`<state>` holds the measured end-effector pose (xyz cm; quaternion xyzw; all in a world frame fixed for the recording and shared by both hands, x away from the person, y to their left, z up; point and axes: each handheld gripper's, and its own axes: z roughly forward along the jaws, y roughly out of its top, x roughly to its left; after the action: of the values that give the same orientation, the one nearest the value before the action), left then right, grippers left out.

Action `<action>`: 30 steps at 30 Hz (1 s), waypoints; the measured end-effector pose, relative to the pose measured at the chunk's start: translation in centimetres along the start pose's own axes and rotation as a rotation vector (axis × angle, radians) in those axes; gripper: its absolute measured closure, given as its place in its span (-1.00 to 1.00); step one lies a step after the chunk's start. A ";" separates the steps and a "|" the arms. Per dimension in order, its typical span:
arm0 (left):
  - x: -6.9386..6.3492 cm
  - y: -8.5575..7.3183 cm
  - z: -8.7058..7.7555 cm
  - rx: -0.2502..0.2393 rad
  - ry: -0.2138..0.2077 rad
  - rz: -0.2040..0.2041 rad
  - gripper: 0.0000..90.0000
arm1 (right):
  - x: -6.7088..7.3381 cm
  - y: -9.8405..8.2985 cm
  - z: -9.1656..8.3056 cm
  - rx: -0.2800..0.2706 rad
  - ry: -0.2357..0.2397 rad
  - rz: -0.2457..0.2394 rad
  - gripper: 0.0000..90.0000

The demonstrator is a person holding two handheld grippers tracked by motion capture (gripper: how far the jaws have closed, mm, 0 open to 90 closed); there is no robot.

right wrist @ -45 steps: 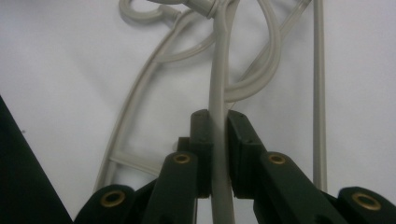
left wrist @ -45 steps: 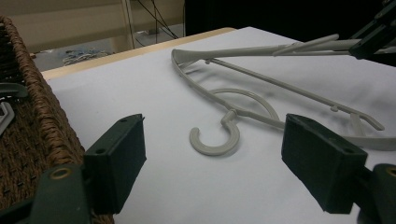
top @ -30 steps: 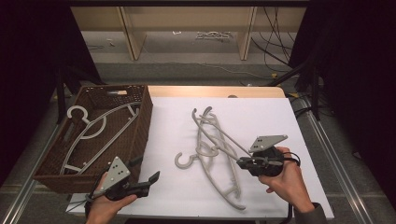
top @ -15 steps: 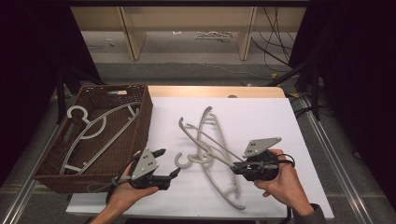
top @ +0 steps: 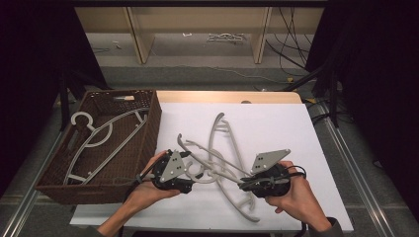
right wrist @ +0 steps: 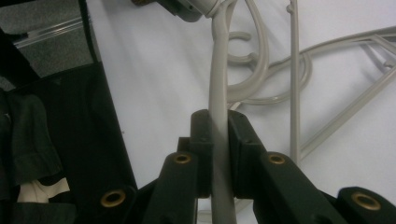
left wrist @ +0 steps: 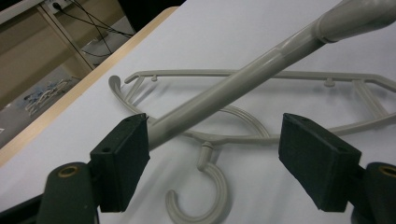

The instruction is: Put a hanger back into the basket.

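At the far left a brown wicker basket (top: 148, 123) sits on the tabletop (top: 276, 123) with one grey hanger (top: 101, 140) already lying inside it, so the job in hand looks like clearing hangers off the white sheet into that basket. Just right of the basket, the left gripper (top: 190, 185) reaches into the tangle; its jaws stand wide, having just narrowed a little, with the raised hanger's bar (left wrist: 233, 88) passing between them and brushing one pad, not yet pinched. Beneath it another hanger (left wrist: 219, 140) lies flat, its hook (left wrist: 205, 200) curling toward the gripper. Farther right, the right gripper (top: 244, 185) is clamped tight on the lifted hanger (right wrist: 218, 140), the thin bar squeezed between its pads. That hanger's long axis runs roughly across the tabletop from right hand to left, one end tilted up off the sheet. The next move probably calls for the left gripper to close on the bar, then both to carry it clear of the others without dragging them.
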<state>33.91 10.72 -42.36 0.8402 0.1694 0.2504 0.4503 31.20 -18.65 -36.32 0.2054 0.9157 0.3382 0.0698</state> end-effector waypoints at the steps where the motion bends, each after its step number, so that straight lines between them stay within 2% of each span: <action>1: 0.0 0.0 0.0 0.000 0.000 0.000 -0.45 | 0.0 0.0 0.1 -0.001 -0.002 -0.006 0.83; 4: -0.2 0.1 0.2 0.001 -0.018 -0.004 -0.42 | 0.3 0.1 0.2 0.001 0.004 -0.005 0.83; 6: -0.2 0.2 0.2 -0.003 -0.037 0.006 -0.39 | 0.3 0.1 0.3 0.011 0.020 -0.028 0.83; 8: -0.2 0.2 0.3 -0.007 -0.052 0.022 -0.34 | 0.5 0.1 0.4 0.006 0.023 -0.027 0.83; 9: -0.1 0.3 0.3 -0.009 -0.070 0.050 -0.28 | 0.5 0.2 0.4 0.003 0.032 -0.033 0.83; 10: -0.1 0.3 0.3 -0.009 -0.083 0.059 -0.26 | 0.5 0.2 0.4 0.010 0.048 -0.036 0.83; 13: -0.1 0.5 0.5 0.001 -0.111 0.075 -0.24 | 0.6 0.3 0.4 0.002 0.052 -0.045 0.83; 14: -0.2 0.5 0.5 0.006 -0.125 0.078 -0.18 | 0.6 0.3 0.3 0.003 0.071 -0.056 0.83; 15: -0.1 0.6 0.5 0.013 -0.141 0.122 -0.11 | 0.7 0.3 0.4 -0.002 0.067 -0.054 0.83; 16: -0.1 0.6 0.5 0.013 -0.141 0.122 -0.03 | 0.7 0.3 0.4 -0.002 0.067 -0.054 0.83; 17: -0.1 0.7 0.6 0.018 -0.151 0.118 -0.03 | 0.7 0.3 0.4 -0.001 0.070 -0.056 0.83; 18: -0.2 0.7 0.7 0.017 -0.155 0.120 0.19 | 0.7 0.3 0.4 0.010 0.083 -0.064 0.83; 20: 0.1 0.8 0.6 0.024 -0.186 0.135 0.22 | 0.7 0.3 0.4 0.009 0.083 -0.066 0.83; 21: 0.1 0.8 0.6 0.034 -0.201 0.149 0.28 | 0.7 0.3 0.4 0.006 0.081 -0.083 0.83; 23: 0.1 1.0 0.4 0.035 -0.210 0.181 0.31 | 0.7 0.3 0.3 0.007 0.091 -0.085 0.83; 24: 0.3 1.3 0.2 0.050 -0.215 0.226 0.34 | 0.7 0.2 0.3 0.001 0.093 -0.086 0.83; 25: 0.2 1.4 0.1 0.049 -0.218 0.230 0.39 | 0.6 0.2 0.1 -0.005 0.104 -0.089 0.83; 26: 0.3 1.5 0.0 0.053 -0.218 0.256 0.39 | 0.6 0.2 0.1 -0.005 0.104 -0.089 0.83; 27: 0.2 1.6 -0.1 0.045 -0.222 0.250 0.41 | 0.6 0.2 0.1 -0.009 0.104 -0.089 0.82; 29: 0.3 1.9 -0.4 0.037 -0.223 0.272 0.47 | 0.2 0.1 -0.4 -0.040 0.108 -0.092 0.80; 30: 0.3 2.2 -0.6 0.024 -0.229 0.263 0.49 | 0.1 0.1 -0.6 -0.048 0.104 -0.093 0.80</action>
<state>33.96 10.11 -40.19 0.8835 0.0086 0.2077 0.4197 30.96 -18.89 -35.80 0.1431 0.9183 0.3667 0.0429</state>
